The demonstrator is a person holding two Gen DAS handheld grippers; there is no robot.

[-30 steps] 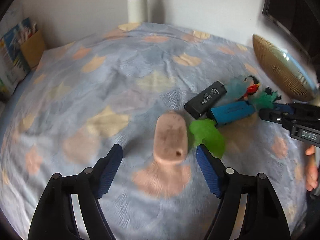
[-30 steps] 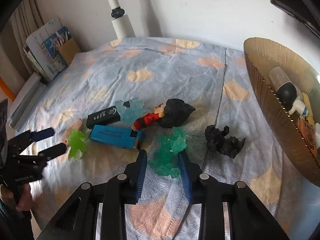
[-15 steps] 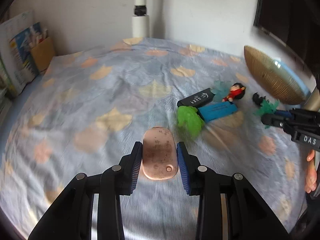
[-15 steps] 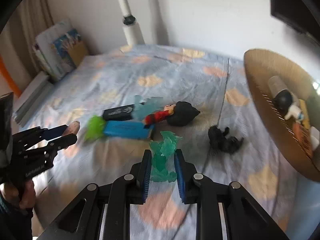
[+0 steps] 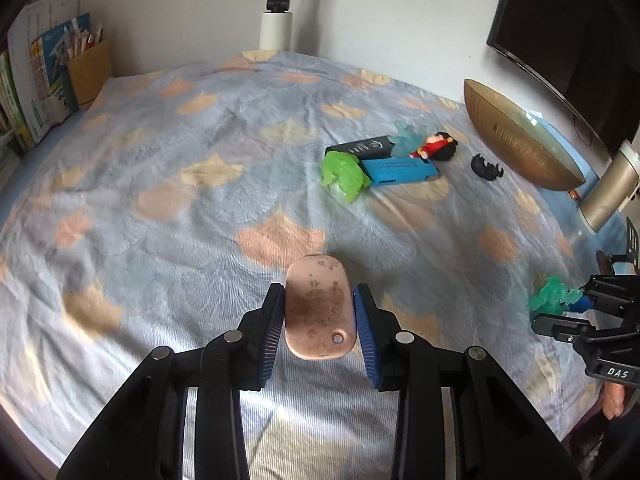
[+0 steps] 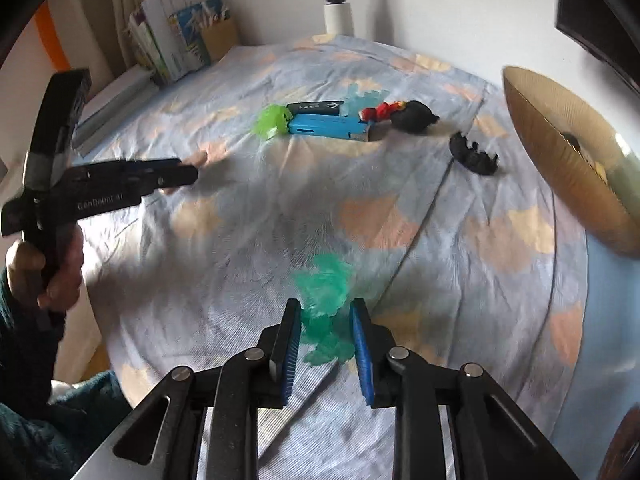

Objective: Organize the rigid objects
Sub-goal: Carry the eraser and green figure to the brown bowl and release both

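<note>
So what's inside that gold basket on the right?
The gold basket is tipped mostly side-on; only a dark rounded shape and something yellowish peek out. Its wall hides the rest.

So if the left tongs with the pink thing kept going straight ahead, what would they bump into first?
Probably just the bedspread. The left tongs, shut on the pink thing, point at bare cloth; the green toy lies ahead to the right, though depth is unclear.

I get soft, even daylight in both views, with glare on the bowl (image 5: 520, 140) rim at right and only faint shadows on the bedspread (image 5: 200, 184). The fisheye bends the edges and blackens the corners. The right wrist view is motion-smeared, the teal toy (image 6: 326, 304) blurred; the left view is sharper, softening toward its left edge.
</note>
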